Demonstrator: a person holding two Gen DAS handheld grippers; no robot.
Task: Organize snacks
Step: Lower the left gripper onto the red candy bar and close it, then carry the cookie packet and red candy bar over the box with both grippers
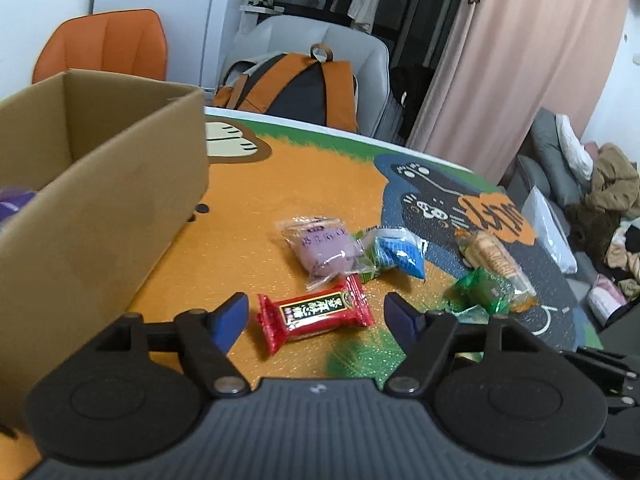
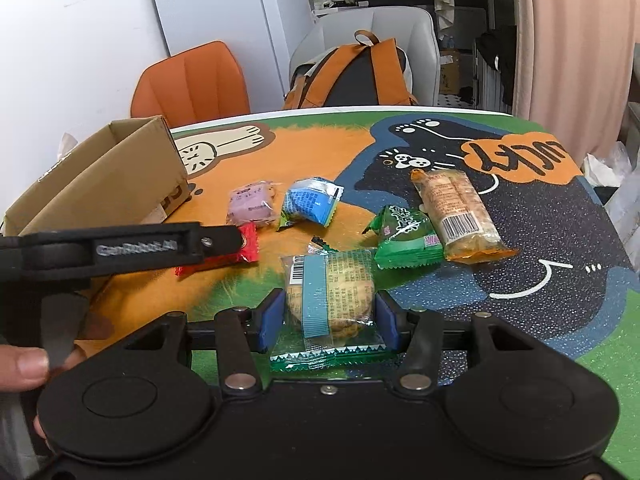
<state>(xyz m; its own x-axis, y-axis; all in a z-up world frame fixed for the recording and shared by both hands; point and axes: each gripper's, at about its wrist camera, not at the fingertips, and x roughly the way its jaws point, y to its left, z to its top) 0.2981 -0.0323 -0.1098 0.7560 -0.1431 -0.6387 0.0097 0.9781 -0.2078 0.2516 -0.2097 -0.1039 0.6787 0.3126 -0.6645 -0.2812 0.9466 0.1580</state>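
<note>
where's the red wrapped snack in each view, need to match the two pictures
Left wrist view: the red wrapped snack lies low in the middle, on the table between the open blue fingertips of the left gripper.
Right wrist view: the snack is left of middle, mostly hidden behind the left gripper's black arm.
Shared landmark: the pink snack packet lies just beyond it in both views.

- The cardboard box point(image 2: 100, 184) sits on the bench point(image 2: 320, 148), far left.
- Right of the box lie the snack packets, the biscuit roll point(image 2: 456, 212) farthest from it.
- Chairs stand behind the box.
</note>
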